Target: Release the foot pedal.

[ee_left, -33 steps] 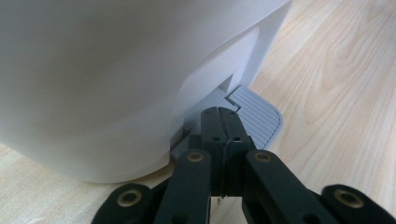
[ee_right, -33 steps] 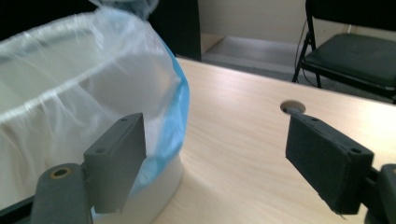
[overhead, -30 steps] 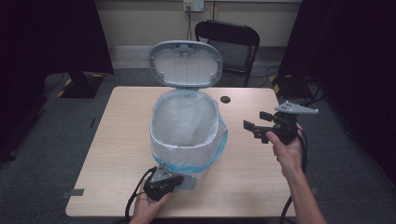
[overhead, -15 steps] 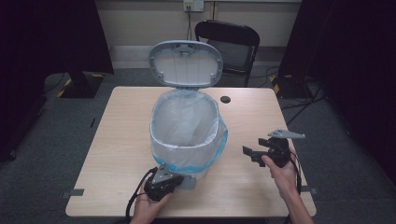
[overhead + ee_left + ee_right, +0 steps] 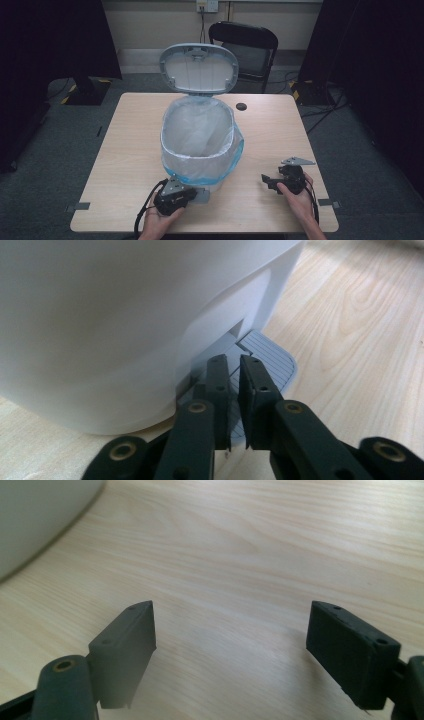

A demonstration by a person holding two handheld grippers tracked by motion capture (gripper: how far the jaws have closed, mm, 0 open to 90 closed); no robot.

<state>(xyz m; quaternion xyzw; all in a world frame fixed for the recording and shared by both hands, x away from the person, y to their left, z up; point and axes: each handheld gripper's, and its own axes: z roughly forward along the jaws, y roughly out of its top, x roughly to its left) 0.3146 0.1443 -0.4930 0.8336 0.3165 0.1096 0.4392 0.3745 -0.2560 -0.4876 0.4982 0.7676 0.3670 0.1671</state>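
- The left gripper (image 5: 186,192) rests low on the tabletop (image 5: 125,165) at the foot of the white pedal bin (image 5: 200,145), its jaws nearly together over the grey foot pedal (image 5: 272,357), a thin gap between them after just easing apart; nothing is clamped.
- The bin stands mid-table, lid (image 5: 198,68) raised upright, a clear liner (image 5: 200,130) folded over its rim.
- The right gripper (image 5: 267,178) lies near the table's front right, well apart from the bin, jaws wide apart over bare wood, pointing towards the bin.
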